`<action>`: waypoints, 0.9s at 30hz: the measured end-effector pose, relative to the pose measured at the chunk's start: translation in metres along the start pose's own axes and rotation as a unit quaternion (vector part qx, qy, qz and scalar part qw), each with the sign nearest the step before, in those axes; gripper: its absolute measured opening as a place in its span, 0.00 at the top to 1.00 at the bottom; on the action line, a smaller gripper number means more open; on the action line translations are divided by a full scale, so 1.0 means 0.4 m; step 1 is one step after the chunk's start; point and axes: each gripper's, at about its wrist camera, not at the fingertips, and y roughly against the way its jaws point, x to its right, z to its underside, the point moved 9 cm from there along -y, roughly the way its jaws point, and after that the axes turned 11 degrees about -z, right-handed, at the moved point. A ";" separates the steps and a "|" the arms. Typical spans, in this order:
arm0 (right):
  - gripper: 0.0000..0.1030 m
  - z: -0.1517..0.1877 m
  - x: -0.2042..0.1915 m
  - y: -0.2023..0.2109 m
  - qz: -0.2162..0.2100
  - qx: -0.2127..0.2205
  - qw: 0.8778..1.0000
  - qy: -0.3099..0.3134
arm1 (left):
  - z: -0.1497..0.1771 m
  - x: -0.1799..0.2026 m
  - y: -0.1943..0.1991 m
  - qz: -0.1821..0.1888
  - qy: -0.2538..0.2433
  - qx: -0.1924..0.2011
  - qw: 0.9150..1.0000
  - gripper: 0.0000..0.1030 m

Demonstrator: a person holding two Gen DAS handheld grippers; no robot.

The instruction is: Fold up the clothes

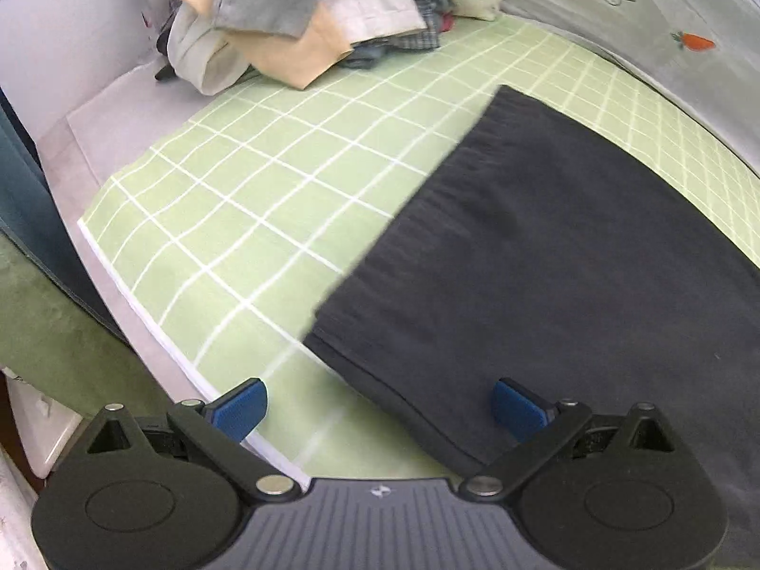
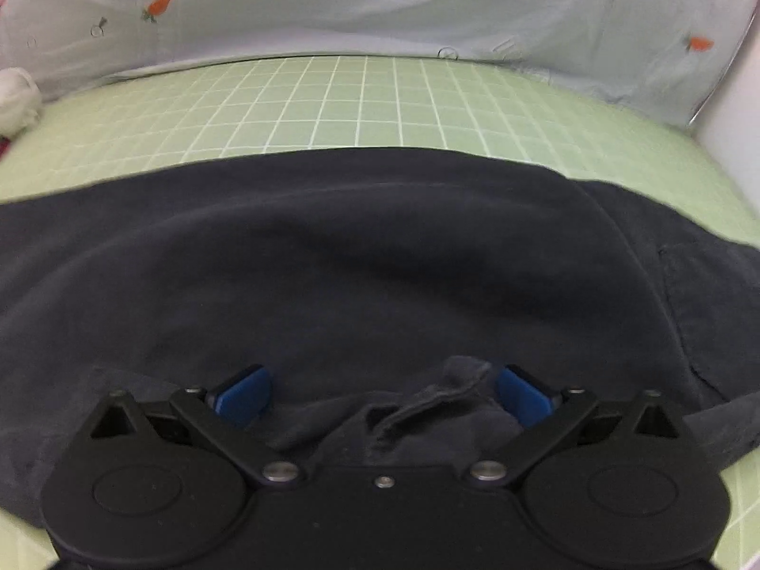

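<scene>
A dark garment (image 2: 361, 256) lies spread flat on the green gridded mat (image 1: 247, 218) covering the surface, its long axis running left to right across the right wrist view. Both the left tool (image 1: 377, 408) and the right tool (image 2: 382, 394) stand released, clasping nothing; a bunched hem fold (image 2: 437, 403) sits between the right pads. This looks like a pause between folds: next, each tool probably needs to pinch an edge. An unfolded clothes pile (image 1: 304, 14) waits at the mat's far end.
</scene>
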 end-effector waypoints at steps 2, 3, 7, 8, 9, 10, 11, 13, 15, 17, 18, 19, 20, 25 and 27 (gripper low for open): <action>0.00 0.001 0.000 -0.004 0.010 0.009 1.000 -0.007 | -0.015 -0.004 -0.017 0.010 -0.007 0.002 1.000 0.02; 0.00 0.002 0.001 -0.005 0.013 0.013 1.000 -0.012 | -0.022 -0.006 -0.025 0.015 -0.010 0.003 1.000 0.02; 0.00 0.016 0.000 0.002 0.023 0.025 0.999 -0.022 | -0.048 0.005 -0.045 0.025 -0.030 0.016 0.999 0.01; 0.00 0.019 0.000 0.004 0.025 0.027 0.999 -0.024 | -0.051 0.008 -0.050 0.029 -0.033 0.017 0.999 0.01; 0.00 0.018 0.003 0.002 0.028 0.028 0.999 -0.027 | -0.053 0.011 -0.055 0.033 -0.035 0.018 0.999 0.01; 0.00 0.018 0.003 0.000 0.030 0.029 0.999 -0.029 | -0.054 0.013 -0.057 0.035 -0.036 0.019 0.999 0.00; 0.00 0.015 0.003 -0.006 0.032 0.029 0.999 -0.031 | -0.057 0.014 -0.060 0.036 -0.039 0.021 0.998 0.00; 0.00 0.010 0.003 -0.010 0.036 0.028 0.998 -0.036 | -0.062 0.017 -0.066 0.037 -0.046 0.026 0.998 0.00; 0.00 0.006 0.001 -0.008 0.040 0.029 0.998 -0.041 | -0.064 0.018 -0.066 0.039 -0.048 0.029 0.998 0.00; 0.00 0.007 -0.004 -0.002 0.044 0.030 0.998 -0.045 | -0.064 0.019 -0.066 0.043 -0.048 0.032 0.997 0.01; 0.00 0.005 -0.005 -0.002 0.046 0.031 0.997 -0.047 | -0.064 0.020 -0.065 0.046 -0.048 0.035 0.997 0.01; 0.00 0.004 -0.005 -0.002 0.047 0.032 0.997 -0.049 | -0.064 0.021 -0.061 0.050 -0.049 0.039 0.997 0.03; 0.00 0.003 -0.004 -0.001 0.047 0.033 0.997 -0.050 | -0.064 0.022 -0.057 0.053 -0.051 0.045 0.996 0.06; 0.00 0.000 -0.005 -0.001 0.047 0.036 0.997 -0.054 | -0.078 0.043 -0.028 0.102 -0.049 0.059 0.992 0.70; 0.00 0.002 -0.007 -0.001 0.047 0.037 0.997 -0.056 | -0.085 0.050 -0.028 0.118 -0.032 0.043 0.992 0.72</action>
